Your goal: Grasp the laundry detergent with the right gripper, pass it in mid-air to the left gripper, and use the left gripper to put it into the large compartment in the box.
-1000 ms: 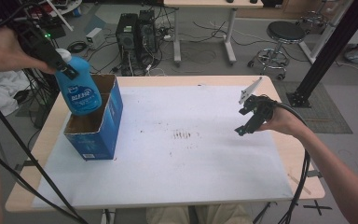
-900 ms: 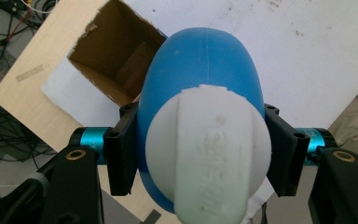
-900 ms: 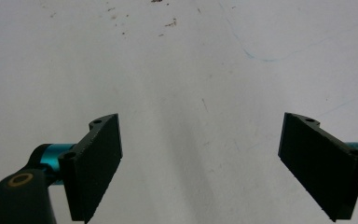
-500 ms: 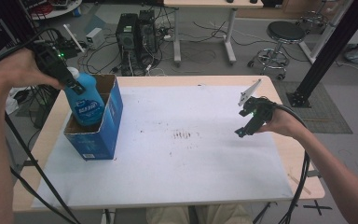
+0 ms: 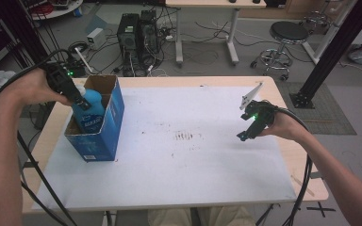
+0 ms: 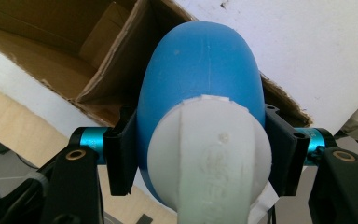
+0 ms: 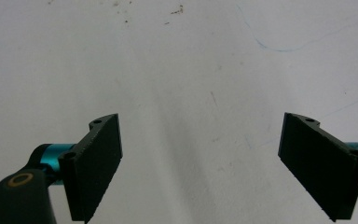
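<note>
Now | my left gripper (image 6: 200, 154) clamped on blue bottle (image 5: 90, 106), partly down inside cardboard box (image 5: 104, 136) at table's nine o'clock | right gripper (image 7: 200, 168) spread, idle at three o'clock | left: seat, release

Bottle (image 5: 92, 107) inside the box (image 5: 104, 136) at the table's (image 5: 179, 179) left, right claw (image 5: 245, 135) well apart opposite.

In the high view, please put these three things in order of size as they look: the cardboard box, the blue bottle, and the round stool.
1. Cardboard box, clearly the largest.
2. Blue bottle and round stool: unsure. The box hides part of the bottle, and the stool stands farther from the camera.
</note>
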Motion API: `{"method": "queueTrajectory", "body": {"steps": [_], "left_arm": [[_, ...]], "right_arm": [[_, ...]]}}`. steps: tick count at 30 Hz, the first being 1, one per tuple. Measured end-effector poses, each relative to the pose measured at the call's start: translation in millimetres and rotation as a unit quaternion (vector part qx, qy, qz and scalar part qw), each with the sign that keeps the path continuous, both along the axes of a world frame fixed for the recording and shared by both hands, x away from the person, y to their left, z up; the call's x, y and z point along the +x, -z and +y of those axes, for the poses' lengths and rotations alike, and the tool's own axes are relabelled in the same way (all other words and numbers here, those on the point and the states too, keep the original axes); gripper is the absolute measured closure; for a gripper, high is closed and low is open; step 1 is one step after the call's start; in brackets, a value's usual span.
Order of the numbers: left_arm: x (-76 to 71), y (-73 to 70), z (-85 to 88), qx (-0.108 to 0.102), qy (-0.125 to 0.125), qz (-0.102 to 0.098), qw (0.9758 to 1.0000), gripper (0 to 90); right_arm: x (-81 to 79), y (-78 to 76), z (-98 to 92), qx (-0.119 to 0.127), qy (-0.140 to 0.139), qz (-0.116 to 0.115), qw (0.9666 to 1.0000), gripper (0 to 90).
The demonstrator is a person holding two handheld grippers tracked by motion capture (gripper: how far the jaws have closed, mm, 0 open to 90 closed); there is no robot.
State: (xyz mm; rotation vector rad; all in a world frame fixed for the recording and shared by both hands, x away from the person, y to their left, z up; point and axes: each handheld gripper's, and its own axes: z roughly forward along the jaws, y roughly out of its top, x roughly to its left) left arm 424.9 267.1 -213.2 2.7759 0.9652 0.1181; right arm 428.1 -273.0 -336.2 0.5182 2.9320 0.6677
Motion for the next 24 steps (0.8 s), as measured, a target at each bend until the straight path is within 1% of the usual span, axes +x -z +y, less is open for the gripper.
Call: {"method": "queueTrajectory", "body": {"steps": [4,6,11,15,21,24], "left_arm": [[0.4,10.2,-0.6,0.007,0.010,0.004,0.9999,37.9],[1.0,14.5,-0.5,0.007,0.010,0.006,0.9999,37.9],[2.0,24.0,0.0,0.011,0.018,0.009,0.9997,37.9],[1.7,30.7,1.7,0.007,0.018,0.010,0.9998,37.9],[1.5,38.2,2.1,0.010,0.028,0.009,0.9995,37.9],[1.4,42.0,1.0,0.015,0.032,0.010,0.9993,37.8]], "right_arm": [[-0.9,0.7,0.3,-0.003,0.004,0.001,1.0000,12.7],[-1.2,1.4,0.2,-0.004,0.002,0.001,1.0000,12.7],[-2.6,3.2,-0.7,-0.005,0.003,0.002,1.0000,12.7],[-3.5,4.3,-1.8,-0.005,0.005,0.003,1.0000,12.6],[-4.5,5.8,-2.3,-0.005,0.004,0.005,1.0000,12.7],[-5.0,6.9,-1.9,-0.005,0.004,0.004,1.0000,12.7]]}}
